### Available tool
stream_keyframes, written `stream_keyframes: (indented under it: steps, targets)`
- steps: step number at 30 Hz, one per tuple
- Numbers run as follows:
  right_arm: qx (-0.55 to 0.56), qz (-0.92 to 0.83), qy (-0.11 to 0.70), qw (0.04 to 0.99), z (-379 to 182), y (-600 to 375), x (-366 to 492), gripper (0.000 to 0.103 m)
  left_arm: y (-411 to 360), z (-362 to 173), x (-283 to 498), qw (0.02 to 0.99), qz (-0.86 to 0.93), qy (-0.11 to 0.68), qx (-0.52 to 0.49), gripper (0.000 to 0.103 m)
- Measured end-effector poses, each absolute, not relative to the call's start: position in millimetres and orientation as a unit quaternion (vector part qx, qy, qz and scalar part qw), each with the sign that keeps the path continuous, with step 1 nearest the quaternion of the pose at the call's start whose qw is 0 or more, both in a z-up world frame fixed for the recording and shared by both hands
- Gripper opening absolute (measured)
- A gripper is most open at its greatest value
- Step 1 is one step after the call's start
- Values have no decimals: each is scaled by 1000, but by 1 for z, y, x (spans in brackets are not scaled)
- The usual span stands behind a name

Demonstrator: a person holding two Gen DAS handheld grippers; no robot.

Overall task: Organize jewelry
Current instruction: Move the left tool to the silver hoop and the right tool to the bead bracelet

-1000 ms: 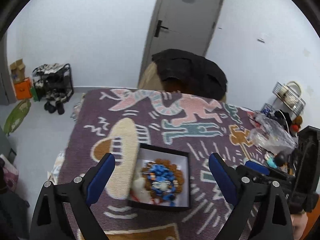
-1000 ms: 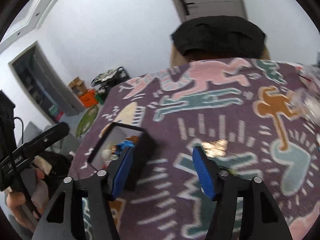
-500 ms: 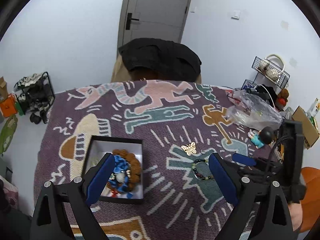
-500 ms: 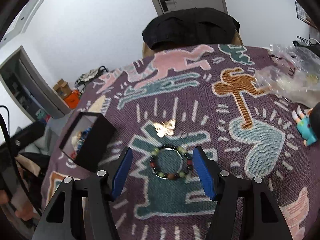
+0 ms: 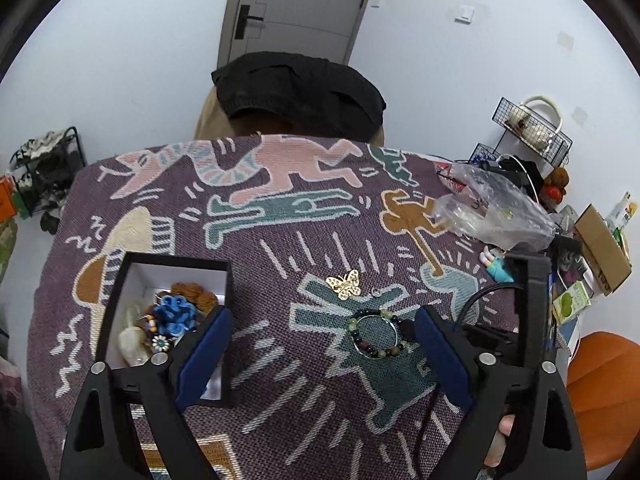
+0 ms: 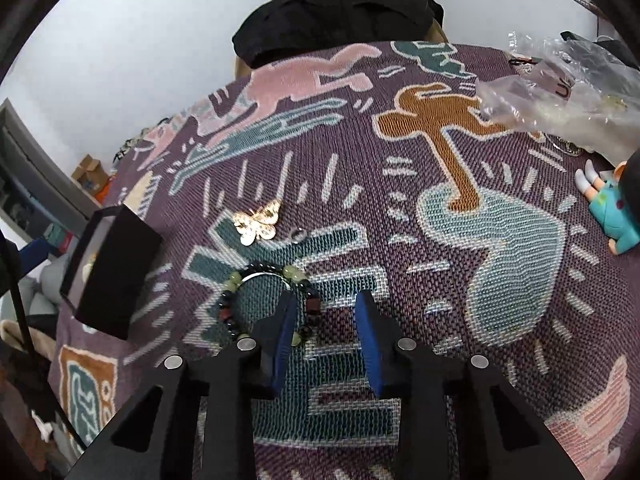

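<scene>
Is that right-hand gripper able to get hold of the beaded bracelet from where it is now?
Probably yes. The right gripper is right at the beaded bracelet; its jaws have just been closing, one finger inside the loop, beads between them. Nothing blocks it.

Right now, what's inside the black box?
The black box holds a blue flower-like piece, brown beads, a pale stone-like piece and a small daisy charm. The left gripper's finger covers the near corner; anything under the pile is hidden.
</scene>
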State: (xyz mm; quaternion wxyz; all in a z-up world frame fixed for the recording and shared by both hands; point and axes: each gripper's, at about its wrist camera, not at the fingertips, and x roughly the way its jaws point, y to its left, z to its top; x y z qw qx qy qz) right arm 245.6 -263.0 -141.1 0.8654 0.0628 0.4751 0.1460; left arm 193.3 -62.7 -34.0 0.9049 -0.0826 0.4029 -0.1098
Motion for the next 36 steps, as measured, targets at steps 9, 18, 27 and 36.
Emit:
stream_keyframes:
  steps: [9, 18, 27, 36]
  targets:
    - [-5, 106, 462, 880, -144, -244, 246, 13, -58, -46, 205, 894, -110, 418, -118, 82]
    - [62, 130, 440, 886, -130, -274, 237, 9, -68, -64, 216, 881, -117, 443, -119, 62]
    - [102, 126, 402, 901, -100, -312, 223, 9, -102, -91, 230, 867, -118, 478, -72, 61]
    - [131, 117, 380, 908, -89, -347, 214, 9, -142, -109, 243, 853, -115, 509, -7, 76]
